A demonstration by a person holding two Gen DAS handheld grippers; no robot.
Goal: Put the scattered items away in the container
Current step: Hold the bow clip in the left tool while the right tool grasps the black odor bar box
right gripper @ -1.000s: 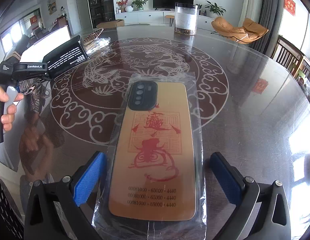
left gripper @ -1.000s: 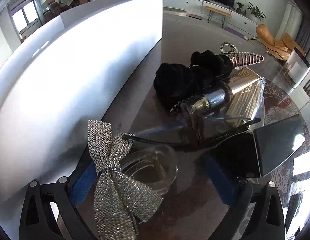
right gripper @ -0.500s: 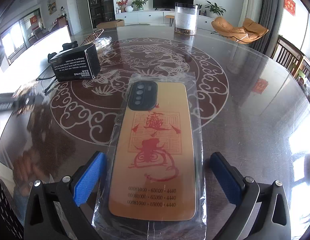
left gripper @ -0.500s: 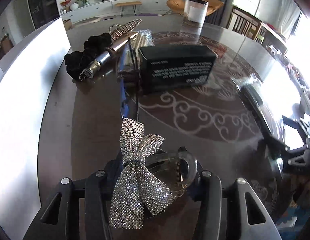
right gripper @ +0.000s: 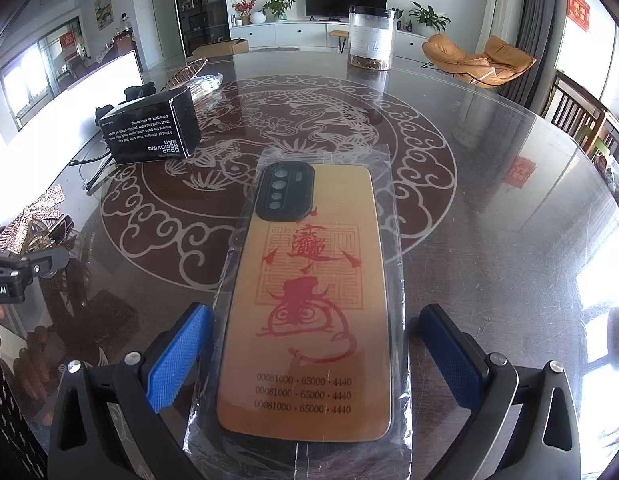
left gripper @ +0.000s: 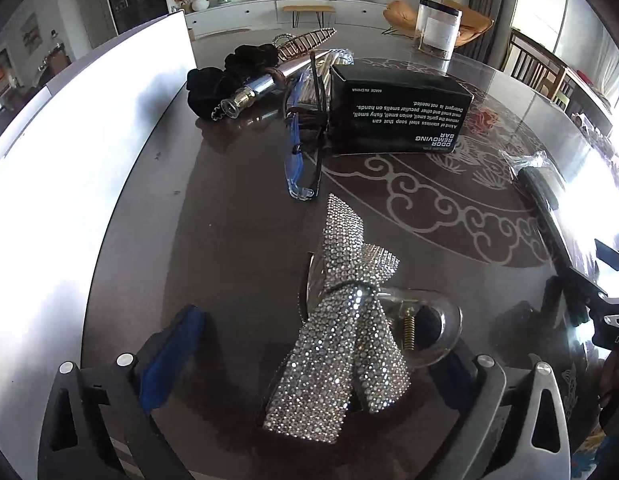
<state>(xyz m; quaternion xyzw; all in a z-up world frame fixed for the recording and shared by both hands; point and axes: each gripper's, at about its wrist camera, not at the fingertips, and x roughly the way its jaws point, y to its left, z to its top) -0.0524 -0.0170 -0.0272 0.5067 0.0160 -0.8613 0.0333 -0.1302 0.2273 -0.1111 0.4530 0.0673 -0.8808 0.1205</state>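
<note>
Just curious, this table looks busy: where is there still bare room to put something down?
Bare glass lies between the phone case and the jar, and right of the case. Crowded: the far left, where the black box, glasses, and black scrunchie cluster.

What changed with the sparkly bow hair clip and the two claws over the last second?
The left claw closed on the rhinestone bow clip, carried it from beside the white container out toward the table's patterned centre, and its jaws are now opening again; the clip lies between them, against the right pad. The right claw stayed open and unmoved around the bagged phone case.
</note>
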